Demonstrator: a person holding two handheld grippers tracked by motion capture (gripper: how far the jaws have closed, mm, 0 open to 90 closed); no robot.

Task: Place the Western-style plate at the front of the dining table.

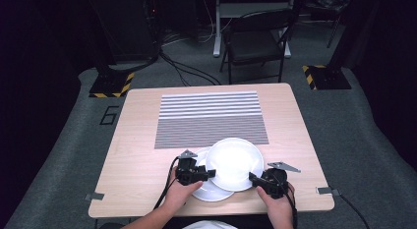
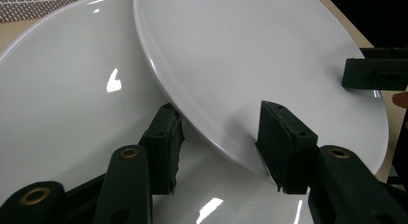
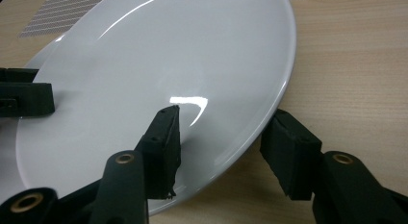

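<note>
The round glossy white upper plate and the round white lower plate beneath it sit by the near edge of the pale wood-grain tabletop. A rectangular mat with fine grey-and-white stripes covers the middle toward the far edge. The left gripper and right gripper are black, with brass-coloured rivets and grey three-cornered plates. Beyond the far corners, black floor plates carry yellow-and-black hazard stripes.

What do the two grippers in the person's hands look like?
Both the left gripper and the right gripper are black, each with two blocky jaws on arms with brass-coloured rivets. A grey three-cornered plate sits on top of each, and a black cable trails back from each toward the person. The forearms are bare, with no sleeves in view.
</note>
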